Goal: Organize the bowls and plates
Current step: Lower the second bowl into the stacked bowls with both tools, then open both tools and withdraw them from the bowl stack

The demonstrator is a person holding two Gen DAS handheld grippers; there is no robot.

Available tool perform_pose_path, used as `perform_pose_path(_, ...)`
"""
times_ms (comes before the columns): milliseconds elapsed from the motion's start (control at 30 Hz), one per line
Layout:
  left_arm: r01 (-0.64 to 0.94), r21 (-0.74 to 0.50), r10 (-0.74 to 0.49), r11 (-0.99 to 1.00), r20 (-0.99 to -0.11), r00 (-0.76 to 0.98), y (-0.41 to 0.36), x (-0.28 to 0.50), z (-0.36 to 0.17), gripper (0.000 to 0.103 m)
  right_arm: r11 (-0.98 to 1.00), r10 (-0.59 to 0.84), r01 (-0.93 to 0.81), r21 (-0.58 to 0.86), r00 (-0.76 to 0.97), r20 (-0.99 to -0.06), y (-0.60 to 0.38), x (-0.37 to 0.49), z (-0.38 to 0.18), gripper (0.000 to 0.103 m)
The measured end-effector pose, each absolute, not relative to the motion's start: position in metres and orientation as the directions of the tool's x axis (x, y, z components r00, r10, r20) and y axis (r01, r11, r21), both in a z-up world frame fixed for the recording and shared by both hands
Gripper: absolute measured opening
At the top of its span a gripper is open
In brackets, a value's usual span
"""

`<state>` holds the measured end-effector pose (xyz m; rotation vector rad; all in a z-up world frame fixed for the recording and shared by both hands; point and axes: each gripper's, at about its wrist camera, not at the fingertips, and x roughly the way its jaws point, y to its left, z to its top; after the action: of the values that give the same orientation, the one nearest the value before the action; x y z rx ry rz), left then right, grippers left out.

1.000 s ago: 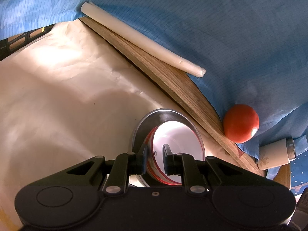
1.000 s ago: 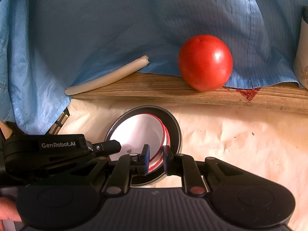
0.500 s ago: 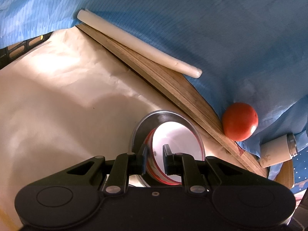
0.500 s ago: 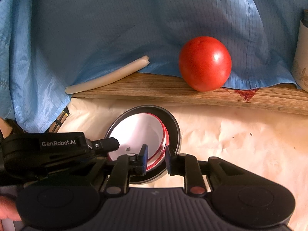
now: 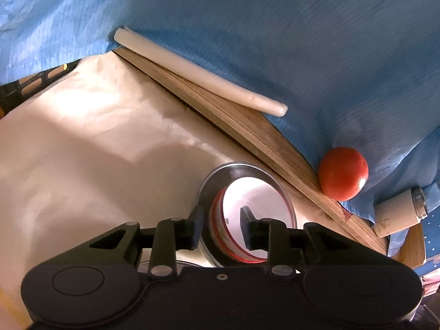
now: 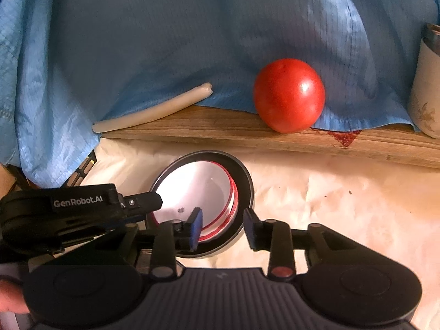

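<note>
Both tools are letting go at once: a second ago the left tool [image 5: 221, 227] and right tool [image 6: 222, 227] each pinched the rim of the white red-banded bowl [image 6: 196, 189], and now their jaws are opening, pads clear of the rim though it sits between them. That bowl rests nested inside the dark metal bowl [image 6: 244, 181] on the paper-covered counter [image 5: 82, 143], near the tomato [image 6: 288, 95]. Judging by this, the nesting step looks finished, leaving both tools free for another piece.
</note>
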<state>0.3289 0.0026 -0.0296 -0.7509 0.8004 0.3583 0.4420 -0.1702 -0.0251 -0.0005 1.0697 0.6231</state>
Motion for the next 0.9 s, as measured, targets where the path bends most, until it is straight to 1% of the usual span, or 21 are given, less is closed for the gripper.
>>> perform_pose_path(33, -0.553, -0.466, 0.018, 0.690, -0.754, 0.657, 0.003, 0.328, -0.029, 0.038, 0.830, 0.475, -0.476, 0.291, 0.330, -0.816, -0.171, 0.441, -0.025, 0.046)
perform_pose_path(67, -0.554, -0.465, 0.019, 0.690, -0.754, 0.657, 0.002, 0.327, -0.029, 0.045, 0.830, 0.474, -0.477, 0.289, 0.333, -0.815, -0.172, 0.440, -0.024, 0.047)
perform_pose_path(100, -0.555, -0.467, 0.020, 0.688, -0.753, 0.658, 0.003, 0.326, -0.028, 0.049, 0.831, 0.474, -0.477, 0.287, 0.336, -0.814, -0.173, 0.439, -0.023, 0.050)
perform_pose_path(133, -0.557, -0.470, 0.021, 0.684, -0.751, 0.660, 0.003, 0.324, -0.028, 0.056, 0.831, 0.472, -0.478, 0.283, 0.340, -0.813, -0.173, 0.437, -0.022, 0.054)
perform_pose_path(167, -0.559, -0.471, 0.025, 0.682, -0.749, 0.662, 0.003, 0.323, -0.028, 0.060, 0.832, 0.471, -0.479, 0.279, 0.344, -0.813, -0.174, 0.436, -0.021, 0.056)
perform_pose_path(233, -0.562, -0.466, 0.033, 0.683, -0.750, 0.661, 0.004, 0.321, -0.026, 0.065, 0.834, 0.467, -0.479, 0.273, 0.352, -0.811, -0.175, 0.434, -0.019, 0.065)
perform_pose_path(267, -0.564, -0.463, 0.038, 0.684, -0.749, 0.661, 0.005, 0.320, -0.026, 0.069, 0.836, 0.466, -0.477, 0.271, 0.356, -0.810, -0.175, 0.433, -0.018, 0.067)
perform_pose_path(400, -0.572, -0.461, 0.053, 0.678, -0.746, 0.664, 0.008, 0.315, -0.024, 0.078, 0.843, 0.461, -0.468, 0.266, 0.371, -0.806, -0.178, 0.429, -0.015, 0.076)
perform_pose_path(433, -0.574, -0.459, 0.056, 0.678, -0.746, 0.663, 0.009, 0.315, -0.024, 0.085, 0.845, 0.459, -0.464, 0.266, 0.374, -0.805, -0.178, 0.428, -0.014, 0.080)
perform_pose_path(467, -0.579, -0.455, 0.063, 0.676, -0.748, 0.661, 0.010, 0.313, -0.024, 0.089, 0.847, 0.459, -0.460, 0.267, 0.378, -0.804, -0.179, 0.427, -0.014, 0.082)
perform_pose_path(533, -0.589, -0.450, 0.075, 0.671, -0.749, 0.658, 0.012, 0.310, -0.024, 0.090, 0.850, 0.461, -0.452, 0.272, 0.385, -0.800, -0.182, 0.426, -0.012, 0.089)
perform_pose_path(567, -0.592, -0.454, 0.074, 0.666, -0.750, 0.658, 0.013, 0.309, -0.024, 0.094, 0.851, 0.461, -0.448, 0.274, 0.389, -0.797, -0.183, 0.425, -0.012, 0.090)
perform_pose_path(633, -0.602, -0.458, 0.081, 0.654, -0.749, 0.658, 0.016, 0.306, -0.025, 0.099, 0.856, 0.457, -0.441, 0.271, 0.400, -0.794, -0.184, 0.424, -0.010, 0.096)
perform_pose_path(667, -0.605, -0.458, 0.086, 0.651, -0.748, 0.658, 0.017, 0.305, -0.025, 0.101, 0.859, 0.455, -0.435, 0.270, 0.406, -0.793, -0.184, 0.423, -0.010, 0.097)
perform_pose_path(800, -0.610, -0.449, 0.101, 0.653, -0.746, 0.658, 0.021, 0.303, -0.024, 0.102, 0.869, 0.446, -0.419, 0.264, 0.427, -0.787, -0.188, 0.421, -0.007, 0.102)
perform_pose_path(900, -0.605, -0.373, 0.152, 0.703, -0.753, 0.640, 0.019, 0.303, -0.022, 0.102, 0.876, 0.432, -0.414, 0.247, 0.449, -0.782, -0.190, 0.419, -0.005, 0.102)
